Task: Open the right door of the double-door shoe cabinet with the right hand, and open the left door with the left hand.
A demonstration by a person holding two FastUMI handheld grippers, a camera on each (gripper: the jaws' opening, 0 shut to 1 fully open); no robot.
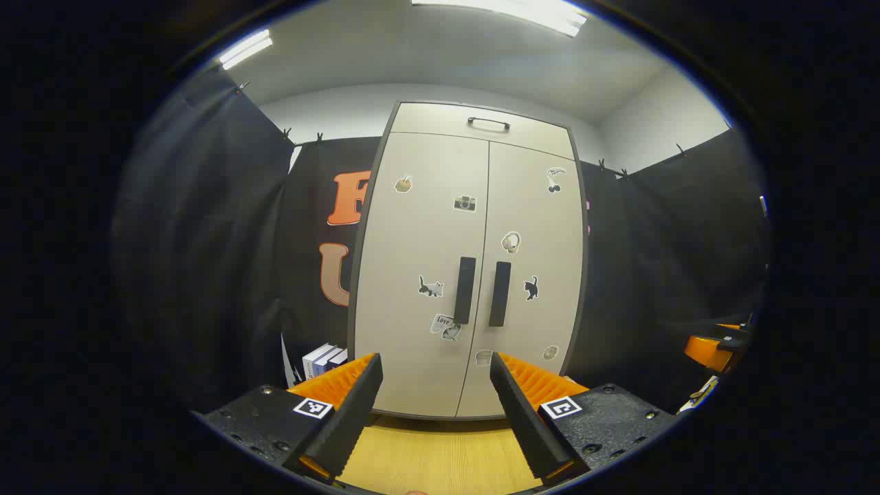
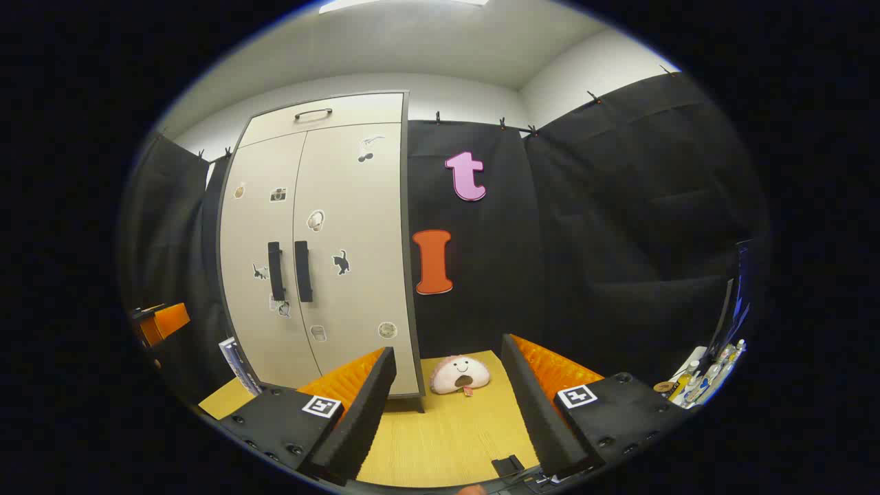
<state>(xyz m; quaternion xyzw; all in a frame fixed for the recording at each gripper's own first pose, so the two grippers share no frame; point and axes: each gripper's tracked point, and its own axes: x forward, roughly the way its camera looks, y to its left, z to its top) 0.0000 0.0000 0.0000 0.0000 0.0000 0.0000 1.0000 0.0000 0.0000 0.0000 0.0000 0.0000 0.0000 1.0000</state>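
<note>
While both doors stay closed, I see the cabinet (image 1: pixel 467 261) ahead on the table (image 1: pixel 440 460); left gripper (image 1: pixel 436 385) and right gripper (image 2: pixel 447 385) gape, empty. The two handles (image 1: pixel 465 290) sit close: I risk hooking the wrong one.

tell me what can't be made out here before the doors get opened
- Cabinet inside: hidden behind both closed doors, in both views.
- Stickers on the doors: too small to read in detail.
- Books beside the cabinet: partly hidden by the left gripper, left gripper view.
- Bottles: small, cut by the right gripper view's edge.
</note>
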